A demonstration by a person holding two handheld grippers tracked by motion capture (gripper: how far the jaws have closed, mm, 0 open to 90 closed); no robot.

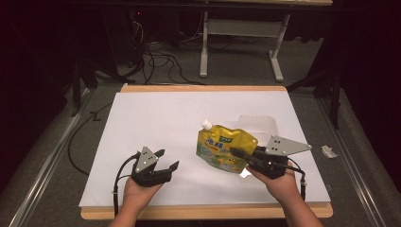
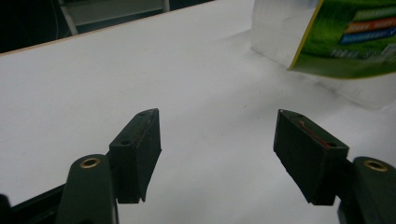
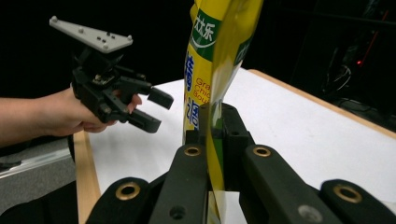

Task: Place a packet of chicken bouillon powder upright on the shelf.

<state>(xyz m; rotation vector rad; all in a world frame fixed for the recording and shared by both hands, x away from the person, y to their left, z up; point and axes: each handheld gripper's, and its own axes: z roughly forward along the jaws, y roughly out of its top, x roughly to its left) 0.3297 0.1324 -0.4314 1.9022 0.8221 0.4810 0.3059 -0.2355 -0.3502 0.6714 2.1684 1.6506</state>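
Observation:
A yellow and green spouted pouch (image 1: 222, 145) with a white cap lies right of the white board's middle. My right gripper (image 1: 236, 152) is shut on its near right edge; in the right gripper view the pouch (image 3: 219, 46) rises from between the closed jaws (image 3: 212, 133). My left gripper (image 1: 167, 159) stands open near the front left, a hand's width from the pouch, with nothing between its fingers. In the left gripper view the open jaws (image 2: 217, 140) frame bare white board, and the pouch (image 2: 355, 42) sits at the top right. The right gripper view also shows the left gripper (image 3: 156, 109).
A clear plastic bag (image 1: 256, 123) lies flat just behind the pouch, seen also in the left gripper view (image 2: 280, 32). The white board (image 1: 156, 118) rests on a wood-edged table. A small crumpled scrap (image 1: 328, 151) lies on the grey surface to the right. Cables and a table frame (image 1: 241, 28) lie beyond.

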